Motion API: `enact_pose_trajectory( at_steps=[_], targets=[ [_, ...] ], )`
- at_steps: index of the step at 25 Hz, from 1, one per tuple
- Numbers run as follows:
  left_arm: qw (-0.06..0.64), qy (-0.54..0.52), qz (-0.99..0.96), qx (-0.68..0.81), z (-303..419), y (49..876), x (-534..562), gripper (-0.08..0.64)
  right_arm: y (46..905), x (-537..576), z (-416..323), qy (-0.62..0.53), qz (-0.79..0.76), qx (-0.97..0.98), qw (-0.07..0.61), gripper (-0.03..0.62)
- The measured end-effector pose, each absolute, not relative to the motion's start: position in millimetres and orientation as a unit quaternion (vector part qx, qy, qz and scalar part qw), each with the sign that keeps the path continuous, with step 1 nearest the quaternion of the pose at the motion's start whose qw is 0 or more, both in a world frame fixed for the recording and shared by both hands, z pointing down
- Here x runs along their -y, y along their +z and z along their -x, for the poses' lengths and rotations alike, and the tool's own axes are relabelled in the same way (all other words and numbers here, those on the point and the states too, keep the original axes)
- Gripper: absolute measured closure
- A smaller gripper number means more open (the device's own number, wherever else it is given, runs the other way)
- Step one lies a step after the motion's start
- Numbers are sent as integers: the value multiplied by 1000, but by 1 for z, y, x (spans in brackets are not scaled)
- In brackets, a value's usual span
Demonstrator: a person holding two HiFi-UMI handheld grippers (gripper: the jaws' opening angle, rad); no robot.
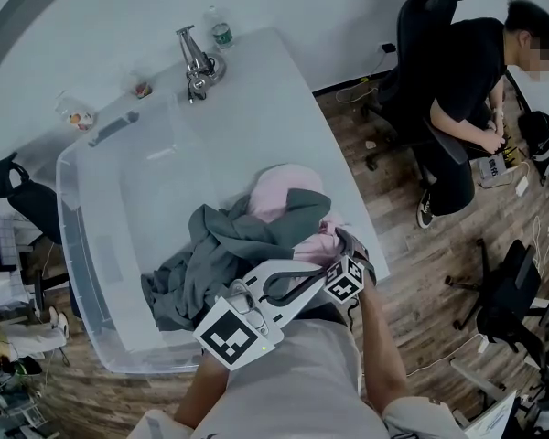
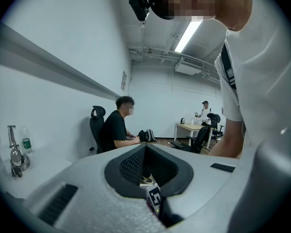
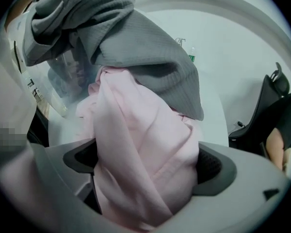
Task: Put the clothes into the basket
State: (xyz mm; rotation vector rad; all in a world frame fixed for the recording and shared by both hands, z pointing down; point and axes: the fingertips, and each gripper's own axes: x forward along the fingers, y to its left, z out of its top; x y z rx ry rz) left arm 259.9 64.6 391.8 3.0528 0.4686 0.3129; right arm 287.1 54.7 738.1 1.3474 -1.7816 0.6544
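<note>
Here the right gripper (image 3: 145, 163) pinches a pink garment (image 3: 136, 130) at the edge of the basket (image 1: 71, 236).
Its jaws press on a thick bunch of the pink cloth, which fills the gap between them. Just beyond the jaws, a grey garment (image 3: 136, 38) drapes over the pink one and lies across the rim of the clear basket, off to that gripper's left. The left gripper (image 2: 145, 147) sits just beside the right one, its jaw tips closed together with nothing held, aimed toward a seated person (image 2: 115, 130) well beyond it.
</note>
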Motion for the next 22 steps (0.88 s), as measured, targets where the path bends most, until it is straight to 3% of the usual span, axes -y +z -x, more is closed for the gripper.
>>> enact_pose_trajectory(
  at_steps=[8,11,13,14,18,22],
  targets=[
    [17,103,-983,-153,-259,392,-65,555,740,-55,-287,256,-537,702,390,47],
    [16,103,-983,-154,-260,392,-66,555,737,-53,-289,254,-546,698,387,154],
    [15,101,-983,-154,-260,391,-66,555,733,-51,-292,251,-560,691,383,300],
    [15,100,-983,-153,-260,391,-65,555,732,-50,-294,250,-564,688,381,332],
    [20,106,-983,-149,-258,393,-65,555,727,-47,-292,257,-570,690,365,442],
    [17,101,-984,-146,-255,390,-64,555,722,-50,-289,273,-573,693,342,470]
  ],
)
